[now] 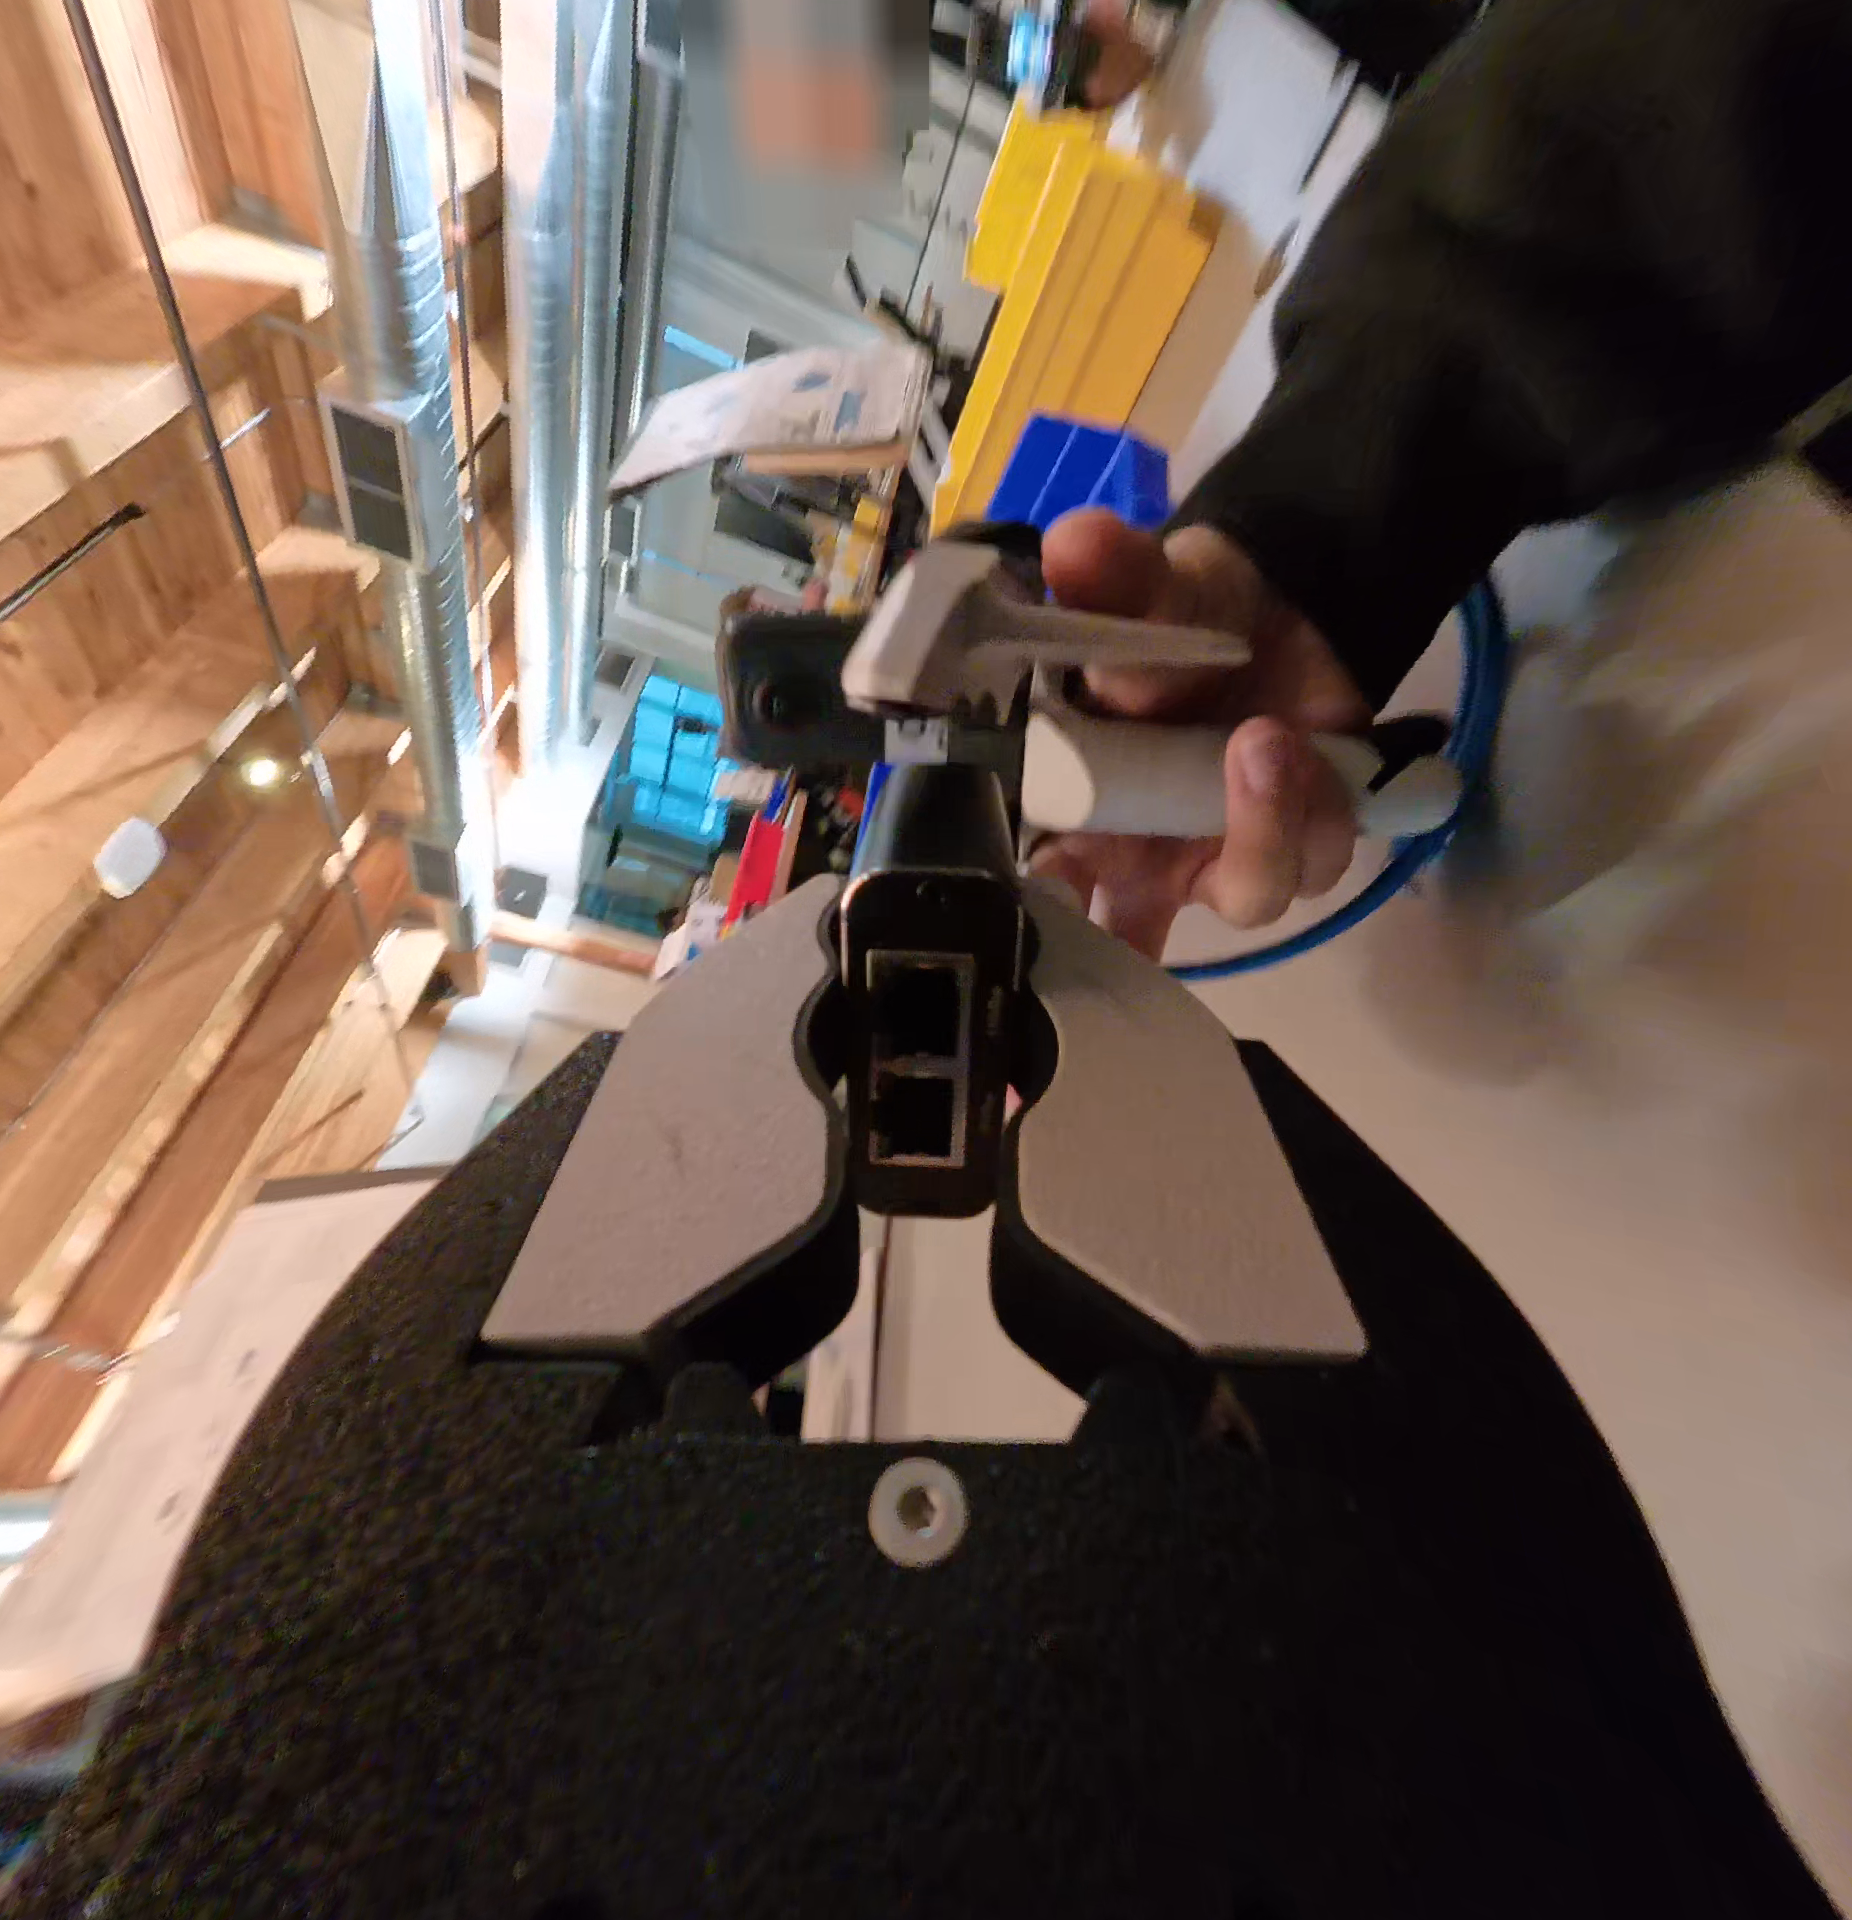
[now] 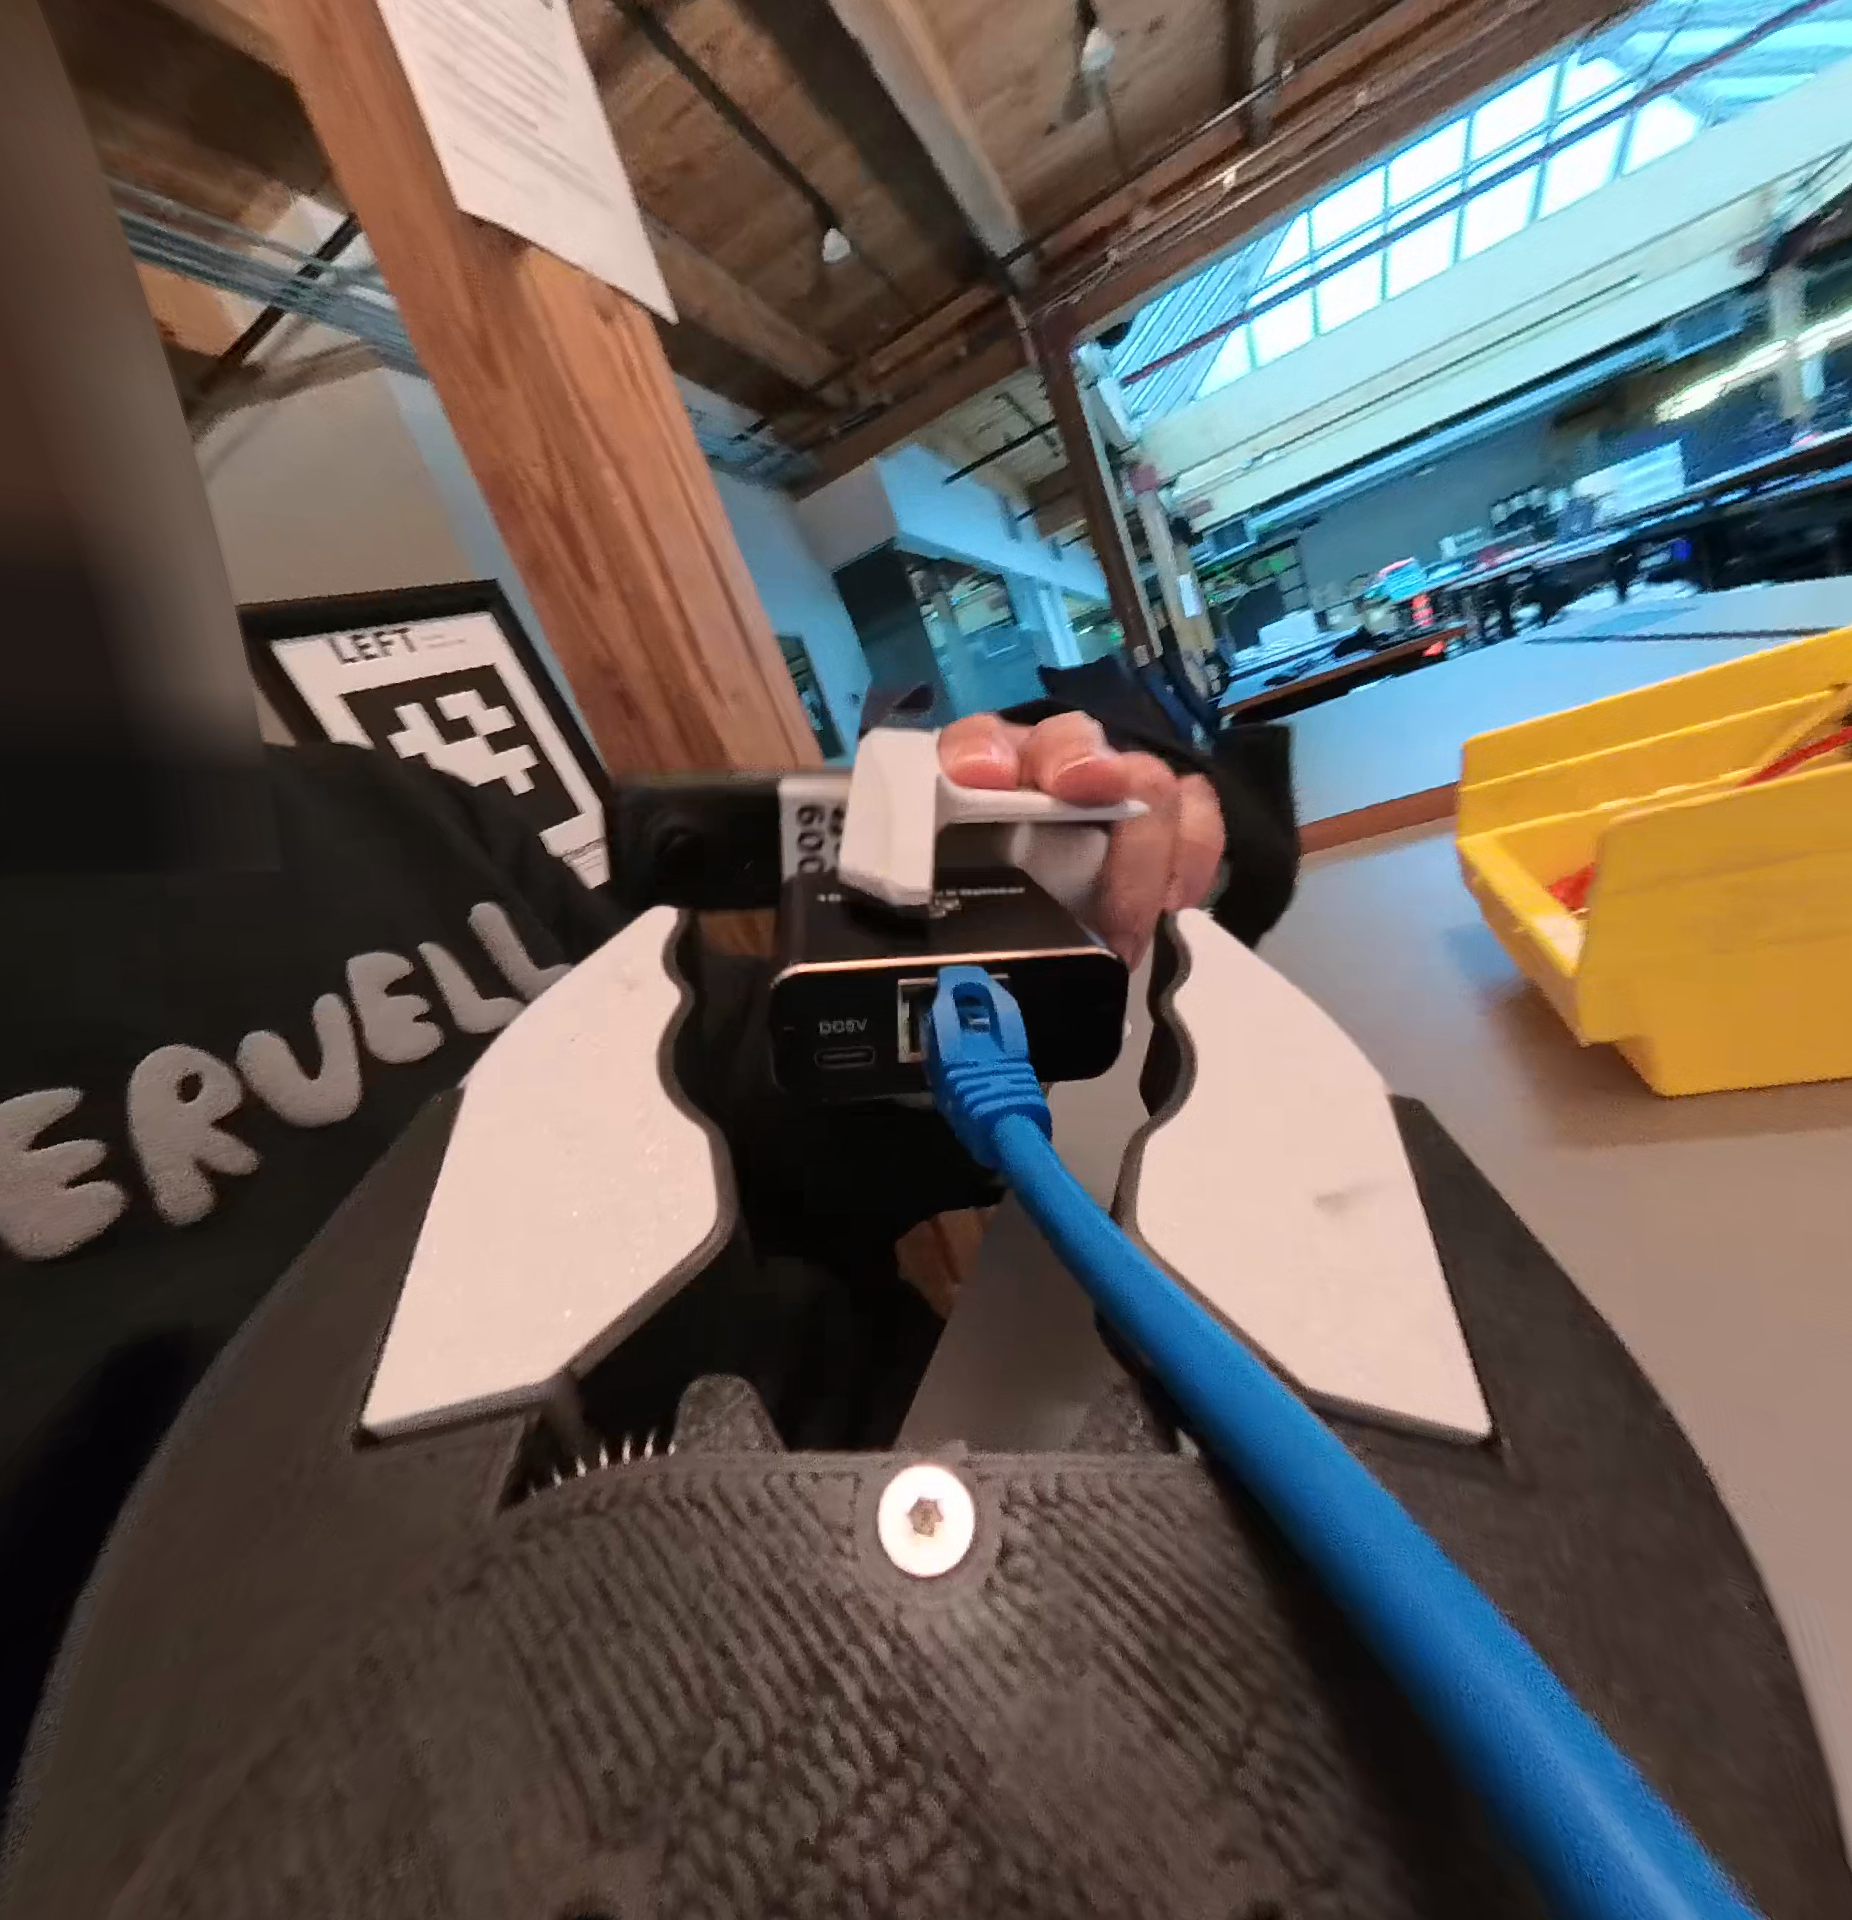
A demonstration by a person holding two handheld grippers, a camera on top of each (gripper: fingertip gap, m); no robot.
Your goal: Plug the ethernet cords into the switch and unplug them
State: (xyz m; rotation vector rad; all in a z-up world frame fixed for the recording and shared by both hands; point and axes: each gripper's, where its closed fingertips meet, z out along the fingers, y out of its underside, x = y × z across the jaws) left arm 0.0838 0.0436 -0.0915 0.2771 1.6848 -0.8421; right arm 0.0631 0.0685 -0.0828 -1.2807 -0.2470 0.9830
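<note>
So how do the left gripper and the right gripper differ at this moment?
The left gripper is shut on the small black metal switch; the right gripper is open and holds nothing. The left gripper faces the switch end with two empty ports; the right gripper faces the end where the blue ethernet cord is plugged in, the cord running between its spread fingers. Both have pale fingers on black bodies.

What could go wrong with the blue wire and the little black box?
The left claw pinches just one end of the black switch, so a tug might twist it loose. The right claw is open around the blue cord, not gripping, so it could miss the plug.
</note>
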